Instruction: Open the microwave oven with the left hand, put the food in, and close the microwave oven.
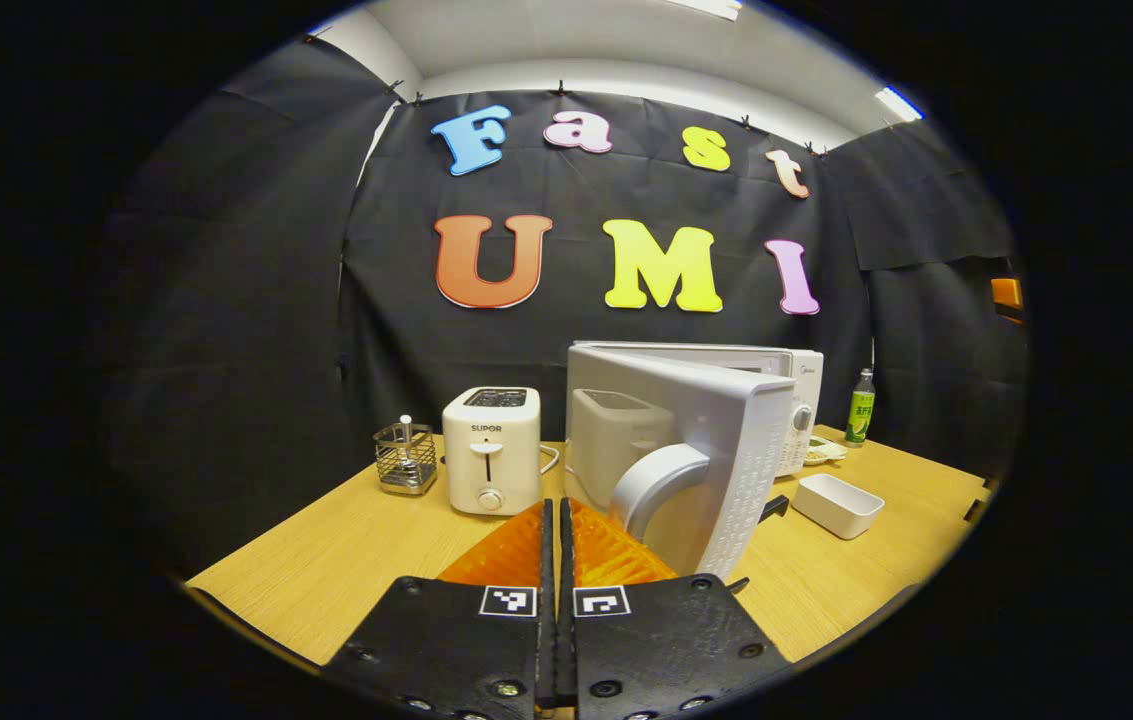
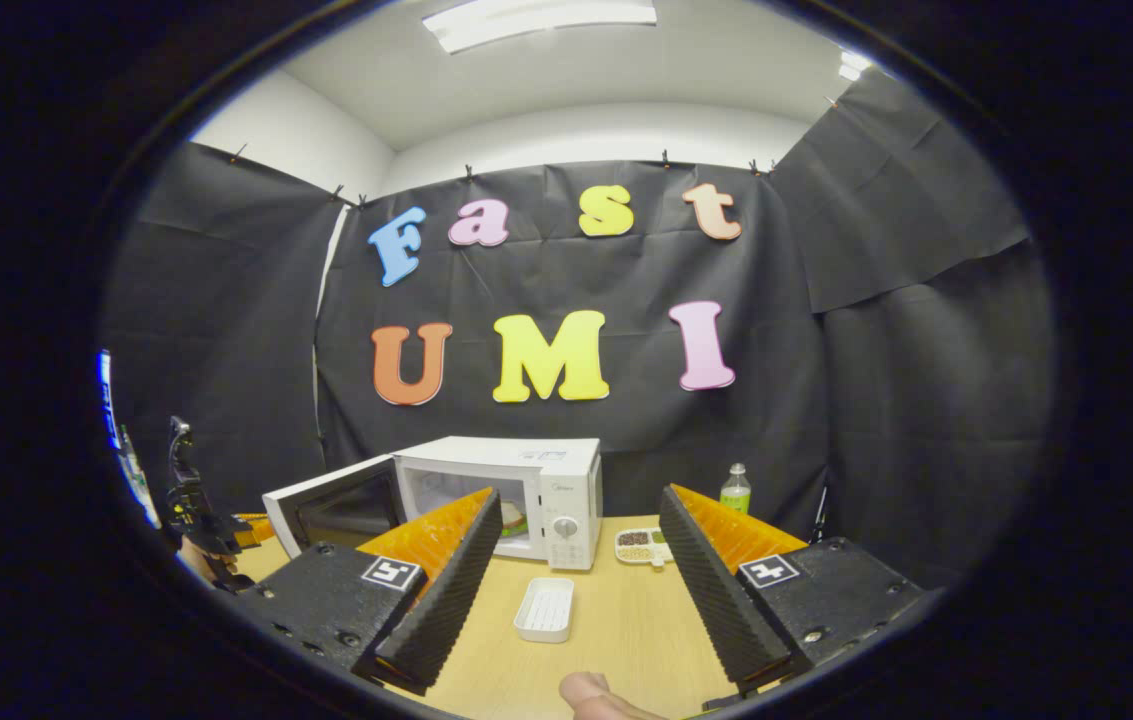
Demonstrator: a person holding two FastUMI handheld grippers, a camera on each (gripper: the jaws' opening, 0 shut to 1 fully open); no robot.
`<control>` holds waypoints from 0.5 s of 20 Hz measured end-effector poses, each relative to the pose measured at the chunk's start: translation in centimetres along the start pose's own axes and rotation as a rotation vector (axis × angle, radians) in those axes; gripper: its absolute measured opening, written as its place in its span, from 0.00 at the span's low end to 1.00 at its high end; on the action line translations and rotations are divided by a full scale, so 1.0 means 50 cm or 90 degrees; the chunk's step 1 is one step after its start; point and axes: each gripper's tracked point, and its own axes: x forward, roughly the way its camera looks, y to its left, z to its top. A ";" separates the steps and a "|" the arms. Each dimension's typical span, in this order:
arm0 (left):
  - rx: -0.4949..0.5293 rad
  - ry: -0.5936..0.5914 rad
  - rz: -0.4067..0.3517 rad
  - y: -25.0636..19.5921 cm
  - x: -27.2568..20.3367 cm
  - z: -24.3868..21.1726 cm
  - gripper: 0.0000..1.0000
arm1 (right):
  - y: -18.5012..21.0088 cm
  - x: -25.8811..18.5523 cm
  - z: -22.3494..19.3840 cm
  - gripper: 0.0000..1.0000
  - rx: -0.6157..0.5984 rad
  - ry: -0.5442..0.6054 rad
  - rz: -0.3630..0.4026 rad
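Beside the microwave oven (image 1: 794, 400) (door (image 1: 696, 450) ajar): toaster (image 1: 491, 450), empty tray (image 1: 837, 503).

Toaster (image 1: 491, 463) left of open microwave (image 1: 726, 420).

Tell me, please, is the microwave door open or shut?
Open: the microwave door is swung out leftward, leaving the cavity exposed.

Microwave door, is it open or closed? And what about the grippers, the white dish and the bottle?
microwave: door swung open, food on a plate inside.
left gripper: shut, holding nothing.
right gripper: open, holding nothing.
white dish: empty, on the table.
green bottle: upright, cap on.
toaster: upright, slots empty as far as I can see.
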 end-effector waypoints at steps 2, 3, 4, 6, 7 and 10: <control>0.011 -0.001 -0.018 -0.038 0.013 0.000 0.00 | -0.014 -0.003 -0.006 0.92 0.004 0.005 0.004; 0.014 0.000 -0.024 -0.054 0.021 -0.001 0.00 | -0.022 -0.005 -0.011 0.92 0.002 0.010 0.003; 0.019 0.001 -0.030 -0.072 0.031 -0.001 0.00 | -0.032 -0.004 -0.013 0.92 -0.001 0.011 0.000; 0.023 0.003 -0.041 -0.106 0.049 -0.007 0.00 | -0.046 -0.008 -0.019 0.92 -0.009 0.015 -0.002; 0.021 0.004 -0.051 -0.124 0.060 -0.006 0.00 | -0.053 -0.005 -0.022 0.92 -0.013 0.018 -0.002; 0.020 0.006 -0.066 -0.173 0.092 -0.009 0.00 | -0.077 -0.003 -0.029 0.92 -0.014 0.022 -0.006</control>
